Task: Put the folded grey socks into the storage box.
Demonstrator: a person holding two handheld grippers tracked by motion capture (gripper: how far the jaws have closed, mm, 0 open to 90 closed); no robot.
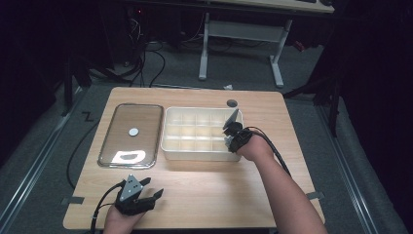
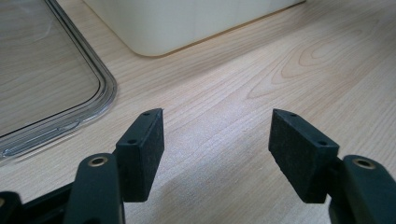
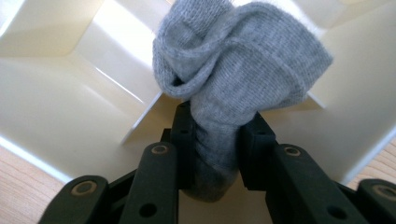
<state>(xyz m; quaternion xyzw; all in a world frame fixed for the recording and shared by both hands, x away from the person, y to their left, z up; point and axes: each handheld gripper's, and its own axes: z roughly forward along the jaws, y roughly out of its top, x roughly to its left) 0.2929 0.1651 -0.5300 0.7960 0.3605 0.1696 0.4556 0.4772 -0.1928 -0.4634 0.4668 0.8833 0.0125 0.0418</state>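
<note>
The right gripper [image 3: 215, 140] pinches a grey sock [image 3: 238, 60] between its jaws; the pads press in on the bunched cloth, and the free end balloons out beyond the tips. The sock hangs over the divided box [image 1: 168, 127], at its right end, just above or just inside a compartment; which compartment I cannot tell. In the high view the right gripper [image 1: 233, 132] sits at the box's right wall, with the hand behind it.

The left gripper [image 2: 215, 140] rests low over the table [image 2: 280, 70] near the front edge, jaws spread, nothing between them. The clear lid [image 1: 130, 135] lies flat to the left of the box, just beside it.

Judgement on handling: the sock is light, soft and limp. It will not slip readily on the pads, being knitted, but it sags and unfolds wherever it is unsupported. The present hold, across the gathered middle, looks sound. A loose end may snag on a divider [image 3: 140, 114] or drape over it when lowered, so the bundle wants pressing down into one cell.
</note>
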